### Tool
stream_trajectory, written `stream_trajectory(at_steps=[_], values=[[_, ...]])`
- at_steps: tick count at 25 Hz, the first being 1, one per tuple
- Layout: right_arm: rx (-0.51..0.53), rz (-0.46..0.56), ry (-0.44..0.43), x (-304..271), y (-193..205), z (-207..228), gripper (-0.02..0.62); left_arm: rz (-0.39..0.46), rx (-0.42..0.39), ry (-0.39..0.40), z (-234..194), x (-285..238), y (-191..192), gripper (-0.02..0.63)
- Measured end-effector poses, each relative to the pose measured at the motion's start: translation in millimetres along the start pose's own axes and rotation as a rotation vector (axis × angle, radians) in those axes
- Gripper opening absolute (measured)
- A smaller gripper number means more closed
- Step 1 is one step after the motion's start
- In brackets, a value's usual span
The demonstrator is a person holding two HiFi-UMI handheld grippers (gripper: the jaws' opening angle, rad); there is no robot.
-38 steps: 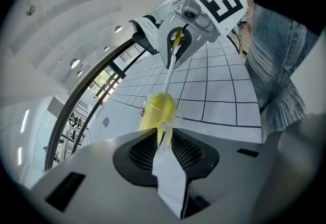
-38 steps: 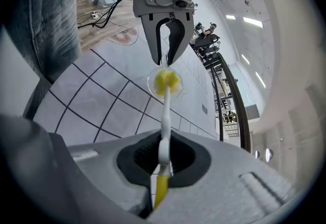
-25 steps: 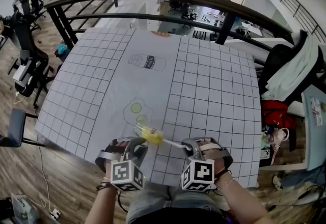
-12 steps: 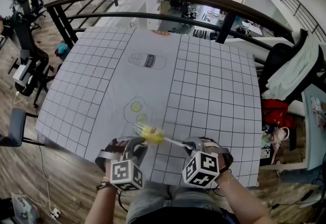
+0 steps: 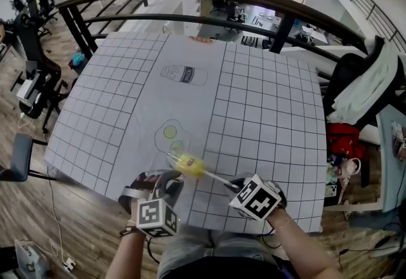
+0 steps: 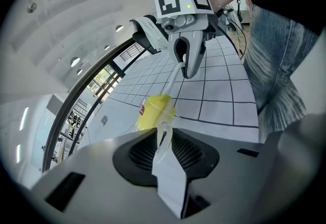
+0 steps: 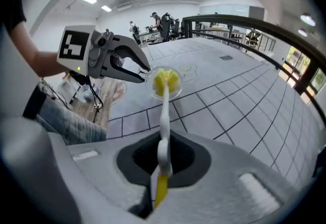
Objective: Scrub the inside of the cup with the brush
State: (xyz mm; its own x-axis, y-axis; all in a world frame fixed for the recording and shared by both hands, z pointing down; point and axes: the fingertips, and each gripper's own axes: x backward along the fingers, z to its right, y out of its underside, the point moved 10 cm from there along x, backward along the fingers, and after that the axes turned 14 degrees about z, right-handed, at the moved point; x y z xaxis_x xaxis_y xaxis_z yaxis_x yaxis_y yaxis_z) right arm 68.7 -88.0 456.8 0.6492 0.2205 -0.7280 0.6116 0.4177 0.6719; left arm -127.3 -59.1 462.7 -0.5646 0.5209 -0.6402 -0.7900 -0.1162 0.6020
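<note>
**Item 1 – L gripper (image 5: 170,176).** L hand (image 5: 144,184) and forearm come in from the bottom edge of the head view. The gripper is angled fwd and down over the near edge of the table w/ white black-gridded sheet (image 5: 266,100). Its marker cube sits roughly square to the camera. The jaws are narrow and clamped on the wall of a clear plastic cup (image 5: 178,161). In the L gripper view, the cup (image 6: 161,129) has its rim pinched in the slot btwn the pads.

**Item 2 – Cup pos.** It is held tipped on its side, w/ its mouth facing the R gripper (image 5: 232,185). It sits just past the L jaws, over the near part of the sheet and just below the printed circle outlines w/ green dots (image 5: 170,134). Contact w/ the sheet: cannot tell.

**Item 3 – R gripper.** R forearm enters from the bottom right. The gripper points down and leftward at the cup. Its marker cube is tilted, one corner uppermost. The jaws are drawn in tight on the butt end of a brush with white handle and yellow head (image 5: 213,177). In the R gripper view, the handle (image 7: 164,116) runs straight out from btwn them.

**Item 4 – Brush pos.** The yellow head (image 7: 165,81) sits inside the cup, past the rim. The handle spans the gap btwn the two grippers, which are near each other but apart.
</note>
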Motion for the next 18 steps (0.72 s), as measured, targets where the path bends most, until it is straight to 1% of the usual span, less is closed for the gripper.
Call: stream_trajectory(at_steps=[3,5,10,18], values=[[-0.153,0.007,-0.055,-3,7,3,0.0,0.002,0.015,-0.01,-1,0,0,0.097],[-0.236,0.01,-0.093,-4,10,5,0.0,0.008,0.034,-0.021,-2,1,1,0.096],[-0.402,0.029,-0.177,-6,17,4,0.0,0.018,0.059,-0.031,-5,2,1,0.095],[-0.663,0.069,-0.317,-10,23,3,0.0,0.018,0.071,-0.04,-6,2,2,0.095]])
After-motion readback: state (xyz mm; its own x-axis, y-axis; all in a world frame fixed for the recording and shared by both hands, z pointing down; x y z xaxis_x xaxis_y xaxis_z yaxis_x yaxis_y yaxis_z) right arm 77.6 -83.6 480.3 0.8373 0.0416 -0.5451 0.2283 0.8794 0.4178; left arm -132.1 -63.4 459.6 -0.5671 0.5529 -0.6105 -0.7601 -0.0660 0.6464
